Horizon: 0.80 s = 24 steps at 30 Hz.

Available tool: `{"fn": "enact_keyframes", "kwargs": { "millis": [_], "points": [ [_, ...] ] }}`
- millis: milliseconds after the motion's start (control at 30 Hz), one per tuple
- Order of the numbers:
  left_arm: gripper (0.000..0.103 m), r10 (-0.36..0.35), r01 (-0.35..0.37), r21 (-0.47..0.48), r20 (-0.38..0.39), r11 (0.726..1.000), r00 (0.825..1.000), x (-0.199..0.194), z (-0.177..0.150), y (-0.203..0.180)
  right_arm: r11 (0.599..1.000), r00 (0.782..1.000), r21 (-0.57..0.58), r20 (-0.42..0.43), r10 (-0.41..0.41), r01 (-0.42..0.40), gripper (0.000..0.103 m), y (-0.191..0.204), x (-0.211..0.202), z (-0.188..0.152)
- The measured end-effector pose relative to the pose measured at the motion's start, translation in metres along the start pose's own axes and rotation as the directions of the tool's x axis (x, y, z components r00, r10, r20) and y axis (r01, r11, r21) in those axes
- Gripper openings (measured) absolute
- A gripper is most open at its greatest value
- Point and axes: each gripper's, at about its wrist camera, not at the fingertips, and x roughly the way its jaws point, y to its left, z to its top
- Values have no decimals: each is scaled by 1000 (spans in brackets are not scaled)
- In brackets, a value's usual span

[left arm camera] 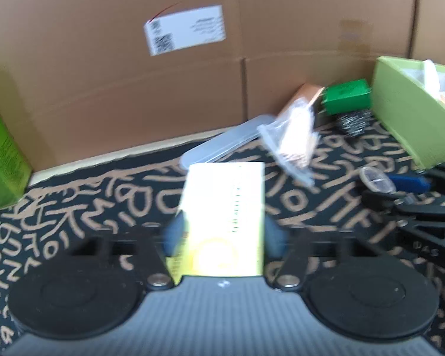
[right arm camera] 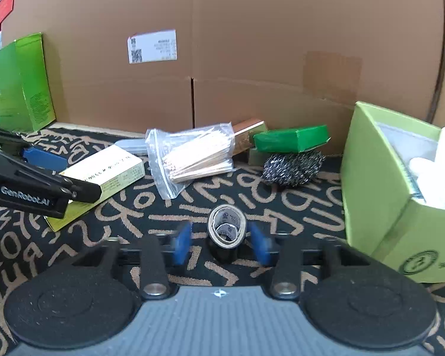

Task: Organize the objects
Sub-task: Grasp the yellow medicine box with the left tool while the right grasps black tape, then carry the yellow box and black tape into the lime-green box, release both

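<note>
Left gripper (left arm camera: 222, 237) clamping a flat pale-yellow cardboard box (left arm camera: 225, 216) between blue-padded fingers (left arm camera: 173, 234), box hanging just above the black tabletop cloth with tan scribble pattern (left arm camera: 74, 207). Left view blurring, so contact along the box sides not fully readable.

Right gripper (right arm camera: 219, 244) straddling a small roll of black tape (right arm camera: 227, 234) standing on edge on the cloth; blue fingers (right arm camera: 182, 244) apart, one each side, not touching the roll.

Sitting near the cardboard backdrop (right arm camera: 252, 44): clear plastic bag of wooden toothpicks (right arm camera: 190, 154), green rectangular packet (right arm camera: 290, 139) resting on a steel-wool scourer (right arm camera: 292, 167). Open light-green cardboard bin (right arm camera: 379, 184) at right, already holding white items, looking like the destination.

Risks:
- Tape rolling away if fingers closing off-centre on its curved wall.
- Yellow box pivoting or slipping, being pinched only at its near end.
- Two grippers working close together, possibly colliding or clipping the toothpick bag.
</note>
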Motion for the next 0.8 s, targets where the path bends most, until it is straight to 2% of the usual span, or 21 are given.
{"fn": "enact_keyframes", "kwargs": {
  "millis": [67, 133, 200, 267, 300, 367, 433, 567, 600, 633, 800],
  "points": [
    [22, -20, 20, -2, -11, 1000, 1000, -5, 0, -5, 1000, 1000, 12, 1, 3, -3, 33, -1, -2, -2],
    [22, -23, 24, 34, -13, 999, 1000, -8, -2, -13, 999, 1000, 27, 2, 21, -21, 33, -2, -9, -4],
    [24, 28, -28, 83, -3, 996, 1000, -7, -4, -22, 999, 999, 34, 16, 33, -33, 33, -3, -18, -8],
    [50, 54, -54, 88, 3, 995, 999, -3, -3, -23, 999, 999, 33, 27, 41, -42, 33, -3, -26, -11],
    [56, 59, -59, 69, 3, 996, 998, 0, -2, -20, 998, 999, 33, 29, 44, -45, 33, -4, -28, -12],
    [80, 63, -63, 30, -5, 998, 998, 7, 1, -12, 999, 998, 29, 31, 45, -46, 33, -4, -32, -13],
    [88, 67, -67, 7, -20, 998, 998, 16, 2, -3, 998, 998, 32, 35, 46, -47, 33, -5, -34, -14],
    [90, 54, -56, -41, -46, 998, 997, 29, -2, 11, 997, 998, 55, 43, 51, -54, 33, -10, -35, -15],
    [86, 30, -33, -70, -54, 997, 998, 30, -2, 16, 997, 998, 58, 43, 52, -55, 33, -11, -35, -15],
    [71, -6, 0, -105, -58, 994, 998, 29, -2, 20, 997, 998, 60, 42, 53, -56, 33, -11, -34, -16],
    [69, -6, -1, -84, -76, 996, 997, 19, -3, 10, 995, 998, 73, 31, 61, -63, 33, -12, -32, -20]
  ]
}}
